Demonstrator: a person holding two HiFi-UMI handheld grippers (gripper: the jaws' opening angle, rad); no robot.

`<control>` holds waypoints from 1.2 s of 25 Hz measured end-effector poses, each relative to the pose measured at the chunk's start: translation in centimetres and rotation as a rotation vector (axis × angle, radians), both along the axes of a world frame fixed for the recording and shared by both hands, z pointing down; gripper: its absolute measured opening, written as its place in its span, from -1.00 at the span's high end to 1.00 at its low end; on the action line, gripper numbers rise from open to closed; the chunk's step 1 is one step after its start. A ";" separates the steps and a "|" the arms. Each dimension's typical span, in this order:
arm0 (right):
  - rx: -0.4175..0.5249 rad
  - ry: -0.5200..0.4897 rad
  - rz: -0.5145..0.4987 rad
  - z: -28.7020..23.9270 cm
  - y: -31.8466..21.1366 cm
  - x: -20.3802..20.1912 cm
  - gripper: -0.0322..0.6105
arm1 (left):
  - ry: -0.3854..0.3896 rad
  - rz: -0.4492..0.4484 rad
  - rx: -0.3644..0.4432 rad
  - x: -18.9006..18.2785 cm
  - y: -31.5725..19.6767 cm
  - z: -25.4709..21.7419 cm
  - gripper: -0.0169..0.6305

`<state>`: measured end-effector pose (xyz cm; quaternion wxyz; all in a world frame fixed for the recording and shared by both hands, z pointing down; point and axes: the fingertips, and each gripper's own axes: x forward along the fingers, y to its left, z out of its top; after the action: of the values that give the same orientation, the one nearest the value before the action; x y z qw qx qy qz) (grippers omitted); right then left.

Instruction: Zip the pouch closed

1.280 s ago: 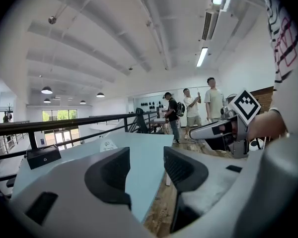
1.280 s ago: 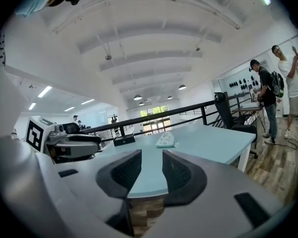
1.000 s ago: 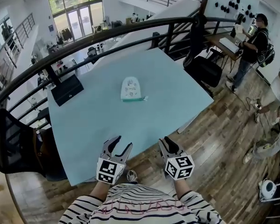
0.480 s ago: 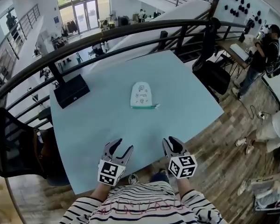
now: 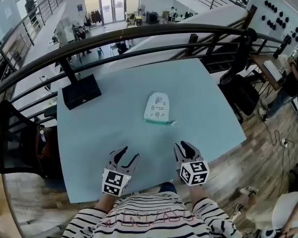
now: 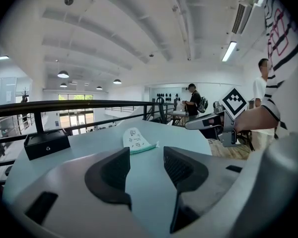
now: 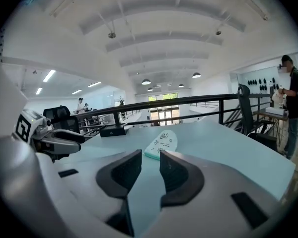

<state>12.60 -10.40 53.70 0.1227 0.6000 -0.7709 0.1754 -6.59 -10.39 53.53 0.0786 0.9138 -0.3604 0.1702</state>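
Mid-bench, a little toward the far edge, the pouch (image 5: 157, 108) lies flat on the bench (image 5: 104, 133), touching nothing; black box (image 5: 81, 91) sits at the far left corner, well apart; pouch's long axis runs near edge to far edge, slightly tilted; its teal edge (image 5: 156, 121), likely the zip, faces the near edge, with a small tab (image 5: 173, 123) sticking out at the right end; left hand-held gripper (image 5: 125, 153) and right hand-held gripper (image 5: 184, 147) hover over the near edge, both empty, jaws a narrow gap apart, the right one's narrower; pouch lies straight ahead between the two, well apart from both; right one looks slightly nearer, and on the tab side; zipping not started; next move probably needs a forward reach, one side pinning the pouch, the other taking the tab.
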 end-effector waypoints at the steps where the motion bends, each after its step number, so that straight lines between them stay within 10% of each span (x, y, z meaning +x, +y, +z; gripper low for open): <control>1: -0.006 0.008 -0.019 0.2 -0.8 0.5 0.51 | 0.001 -0.018 -0.002 0.3 -0.5 0.1 0.36; 30: -0.119 0.466 -0.756 10.3 -15.6 5.8 0.51 | -0.057 -0.402 -0.104 8.4 -5.6 2.9 0.36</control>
<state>18.44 -26.02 64.05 0.3829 0.2912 -0.8764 0.0225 1.80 -15.99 56.46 0.1477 0.8131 -0.5283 0.1950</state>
